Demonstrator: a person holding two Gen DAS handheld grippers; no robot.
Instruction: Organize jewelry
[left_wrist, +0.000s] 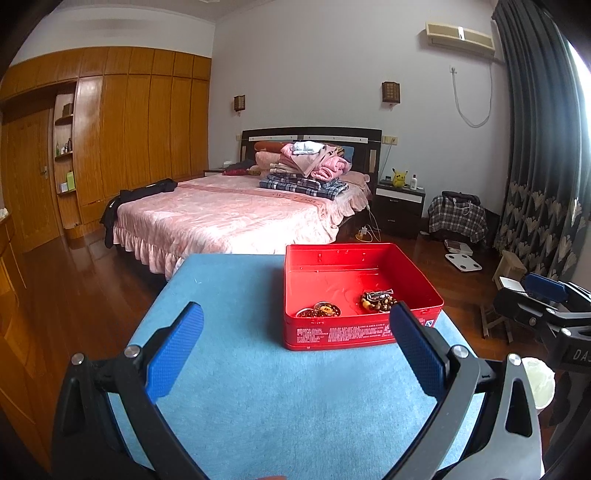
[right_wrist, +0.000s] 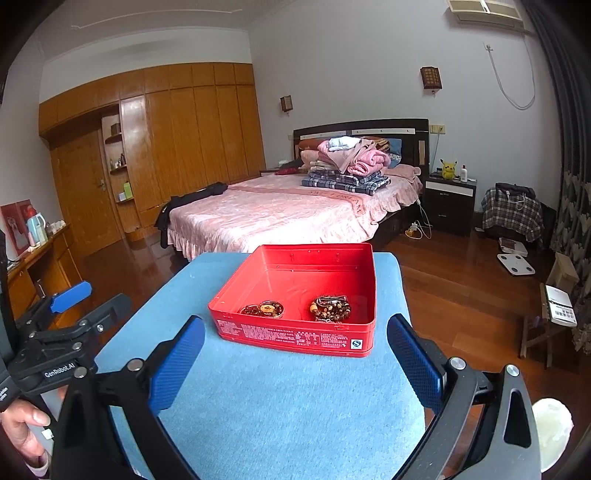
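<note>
A red tin box (left_wrist: 332, 334) (right_wrist: 295, 338) stands open on a blue-topped table (left_wrist: 258, 406) (right_wrist: 277, 406). Inside lie two bunches of beaded jewelry: a dark red one with a round pendant at the near left (left_wrist: 320, 311) (right_wrist: 266, 309) and a brown beaded one to its right (left_wrist: 378, 300) (right_wrist: 331, 308). My left gripper (left_wrist: 295, 347) is open and empty, held back from the box's near wall. My right gripper (right_wrist: 295, 350) is open and empty, just in front of the box. Each gripper shows at the edge of the other's view (left_wrist: 546, 295) (right_wrist: 70, 302).
A bed (left_wrist: 236, 214) with a pink cover and stacked clothes stands beyond the table. Wooden wardrobes (left_wrist: 140, 125) line the left wall. A nightstand (left_wrist: 399, 203), a scale (left_wrist: 463, 262) and a stool (right_wrist: 546, 325) are on the wooden floor at right.
</note>
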